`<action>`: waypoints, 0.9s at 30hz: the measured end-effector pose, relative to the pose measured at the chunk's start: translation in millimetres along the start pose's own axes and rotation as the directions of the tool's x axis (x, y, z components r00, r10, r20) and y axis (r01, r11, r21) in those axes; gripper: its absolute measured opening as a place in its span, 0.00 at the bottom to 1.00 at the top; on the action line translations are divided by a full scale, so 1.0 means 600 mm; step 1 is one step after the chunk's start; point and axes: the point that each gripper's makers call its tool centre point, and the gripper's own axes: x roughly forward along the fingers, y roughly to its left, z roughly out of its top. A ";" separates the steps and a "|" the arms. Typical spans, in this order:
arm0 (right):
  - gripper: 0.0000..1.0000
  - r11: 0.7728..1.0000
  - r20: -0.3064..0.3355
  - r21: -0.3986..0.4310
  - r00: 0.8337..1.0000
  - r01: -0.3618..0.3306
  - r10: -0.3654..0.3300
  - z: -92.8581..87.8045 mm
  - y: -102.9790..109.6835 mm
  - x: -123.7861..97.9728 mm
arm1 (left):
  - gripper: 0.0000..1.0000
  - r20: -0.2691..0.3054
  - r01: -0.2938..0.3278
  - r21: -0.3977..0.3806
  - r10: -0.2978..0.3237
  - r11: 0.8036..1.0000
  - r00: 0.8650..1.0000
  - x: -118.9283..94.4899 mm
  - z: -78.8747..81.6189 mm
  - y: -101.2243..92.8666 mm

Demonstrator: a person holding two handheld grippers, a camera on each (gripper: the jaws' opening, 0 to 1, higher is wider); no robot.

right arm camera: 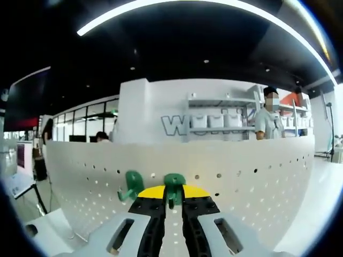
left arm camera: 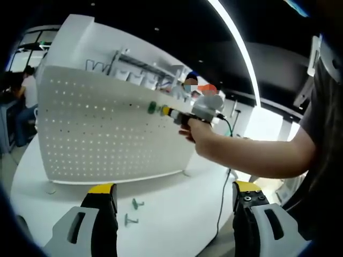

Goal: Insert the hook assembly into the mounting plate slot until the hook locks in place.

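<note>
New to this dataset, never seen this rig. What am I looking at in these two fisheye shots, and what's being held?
No robot here: a person holds a two-jaw gripper in each hand, and each carries a fisheye camera looking along its own jaws.

In the left gripper view, the left gripper is open and holds nothing, hovering over a white table. Two spare green hooks lie on it, before an upright white pegboard. The person's hand reaches in with the other gripper.

In the right gripper view, the right gripper is shut on a green hook, up against the pegboard. Another green hook already hangs beside it. People stand in the background.
</note>
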 end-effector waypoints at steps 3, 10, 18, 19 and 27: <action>0.10 1.000 0.015 -0.001 1.000 -0.002 0.002 0.013 -0.001 -0.005 | 0.90 0.008 -0.001 0.001 0.001 1.000 1.000 -0.002 0.004 -0.001; 0.11 1.000 0.074 0.023 0.997 -0.012 0.010 0.058 -0.008 -0.026 | 0.91 0.008 0.006 0.009 -0.006 1.000 1.000 -0.004 0.003 -0.011; 0.10 1.000 0.075 -0.001 0.997 -0.031 0.031 0.072 -0.007 -0.060 | 0.91 -0.008 0.008 0.013 -0.008 1.000 1.000 -0.014 -0.011 -0.030; 0.11 0.999 0.076 -0.002 0.997 -0.032 0.032 0.076 -0.006 -0.068 | 0.91 -0.011 0.008 0.015 -0.008 1.000 1.000 -0.016 -0.012 -0.031; 0.11 0.993 0.053 -0.072 0.993 -0.099 0.103 0.076 0.021 -0.124 | 0.90 -0.036 -0.017 0.023 0.018 1.000 0.999 -0.033 -0.028 -0.032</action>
